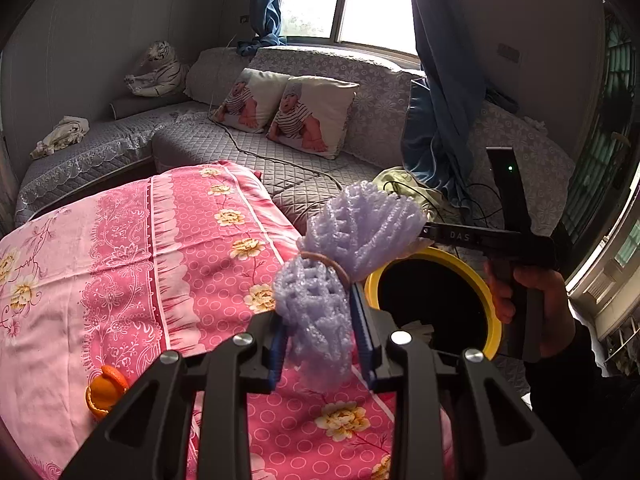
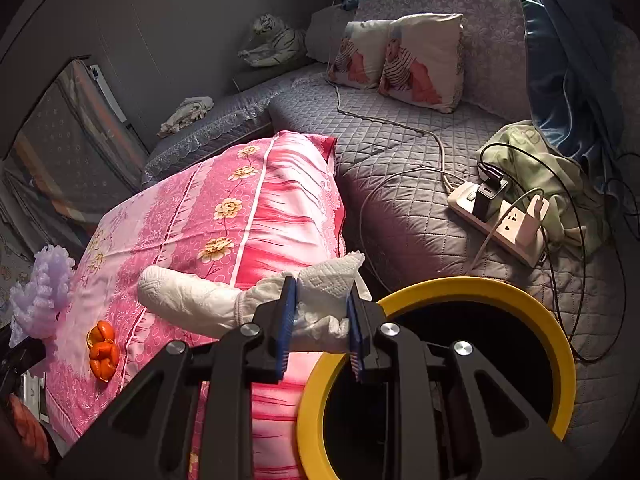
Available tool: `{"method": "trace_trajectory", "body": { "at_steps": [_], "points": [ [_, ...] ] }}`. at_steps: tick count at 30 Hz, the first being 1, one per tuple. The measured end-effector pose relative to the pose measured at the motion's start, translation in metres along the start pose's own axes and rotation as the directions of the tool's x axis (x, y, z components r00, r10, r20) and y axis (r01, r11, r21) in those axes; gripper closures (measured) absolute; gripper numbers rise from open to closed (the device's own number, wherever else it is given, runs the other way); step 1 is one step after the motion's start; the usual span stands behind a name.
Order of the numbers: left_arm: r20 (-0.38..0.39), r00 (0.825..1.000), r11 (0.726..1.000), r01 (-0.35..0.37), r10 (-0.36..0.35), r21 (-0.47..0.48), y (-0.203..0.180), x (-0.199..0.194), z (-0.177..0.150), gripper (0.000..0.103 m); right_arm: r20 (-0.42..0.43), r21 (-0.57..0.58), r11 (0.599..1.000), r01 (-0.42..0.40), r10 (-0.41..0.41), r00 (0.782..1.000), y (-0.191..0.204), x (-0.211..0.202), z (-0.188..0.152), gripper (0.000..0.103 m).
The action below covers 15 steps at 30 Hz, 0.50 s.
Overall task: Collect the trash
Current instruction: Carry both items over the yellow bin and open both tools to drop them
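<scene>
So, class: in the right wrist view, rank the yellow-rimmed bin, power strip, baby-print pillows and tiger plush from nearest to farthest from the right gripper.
1. Yellow-rimmed bin, just below and right of the right gripper, which holds a paper towel.
2. Power strip, right, on the sofa.
3. Baby-print pillows, beyond, against the backrest.
4. Tiger plush, far back corner.

You've got a grey quilted sofa point(image 2: 400, 152): two baby-print cushions point(image 2: 400, 58) against its back, tiger plush point(image 2: 276, 42) at its corner, power strip point(image 2: 500, 220) on its seat.

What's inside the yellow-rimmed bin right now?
In the left wrist view, something pale, perhaps paper, shows low inside the yellow-rimmed bin. The rest is dark, and the right gripper, holding the paper towel, hides part of it.
</scene>
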<state>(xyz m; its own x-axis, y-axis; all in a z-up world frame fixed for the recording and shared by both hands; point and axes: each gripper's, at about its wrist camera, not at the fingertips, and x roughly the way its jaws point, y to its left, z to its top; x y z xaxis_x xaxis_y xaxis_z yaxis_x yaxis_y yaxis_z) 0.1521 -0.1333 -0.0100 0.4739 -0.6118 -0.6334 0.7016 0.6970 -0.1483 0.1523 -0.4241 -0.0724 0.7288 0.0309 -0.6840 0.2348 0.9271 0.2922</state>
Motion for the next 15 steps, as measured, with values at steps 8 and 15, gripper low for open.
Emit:
{"method": "trace_trajectory", "body": {
  "at_steps": [8, 15],
  "points": [
    [-0.014, 0.997, 0.993, 0.082, -0.081, 0.086, -0.048, 0.017, 0.013, 0.075, 0.043, 0.064, 0.995, 0.073, -0.076, 0.996, -0.045, -0.025, -0.004, 0.081],
    [-0.036, 0.990, 0.982, 0.141, -0.137, 0.127, -0.078, 0.035, 0.020, 0.075, 0.063, 0.109, 0.985, 0.134, -0.141, 0.988, -0.076, -0.035, -0.011, 0.081]
  ]
}}
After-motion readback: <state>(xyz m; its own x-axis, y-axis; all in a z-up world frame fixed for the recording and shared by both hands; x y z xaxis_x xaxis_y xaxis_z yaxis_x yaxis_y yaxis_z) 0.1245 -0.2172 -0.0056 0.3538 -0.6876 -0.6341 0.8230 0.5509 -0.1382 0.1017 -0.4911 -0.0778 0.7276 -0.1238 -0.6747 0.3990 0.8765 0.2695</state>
